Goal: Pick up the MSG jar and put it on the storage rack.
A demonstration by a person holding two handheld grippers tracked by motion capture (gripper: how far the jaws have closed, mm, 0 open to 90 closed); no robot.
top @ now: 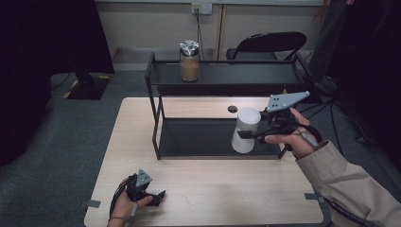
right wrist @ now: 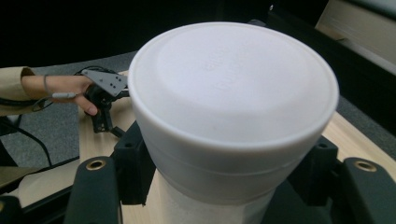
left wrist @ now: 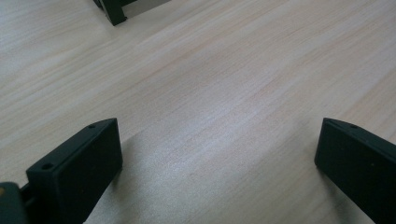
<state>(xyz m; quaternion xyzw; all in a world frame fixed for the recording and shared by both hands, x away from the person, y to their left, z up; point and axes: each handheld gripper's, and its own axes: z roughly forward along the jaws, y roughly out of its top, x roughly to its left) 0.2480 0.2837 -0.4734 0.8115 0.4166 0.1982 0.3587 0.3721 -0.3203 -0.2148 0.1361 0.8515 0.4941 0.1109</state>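
**A:** Item one, leftmost: the left gripper (top: 158, 195). Condition?

**B:** It lay low over the table (top: 213, 189) at the near-left corner, jaws spread wide, bare wood between them and nothing held. A foot of the black rack (left wrist: 114, 11) showed well ahead of its jaws in the left gripper view. Idle, by my judgement.

**A:** Item two, moving right: the jar (top: 189, 60).

**B:** Upright on the top shelf of the black rack (top: 227, 75), well apart from both grippers. Not part of the work in hand.

**A:** Item three: the white container (top: 246, 130).

**B:** Pinched between the jaws of the right gripper (top: 253, 135), which pressed against its side walls just below the lid. It hung in the air in front of the rack's lower shelf, touching nothing else.

**A:** Orientation?

**B:** Tilted. Its long axis leaned from the wider end, lower and nearer the person, up to the narrower end, farther back. In the right gripper view the lid (right wrist: 233, 88) faced the camera.

**A:** Step in hand?

**B:** Carrying, I judge, most likely toward a shelf of the rack. The next move called for righting the container so its base came level, then steering it clear of the rack's frame before the jaws let go.
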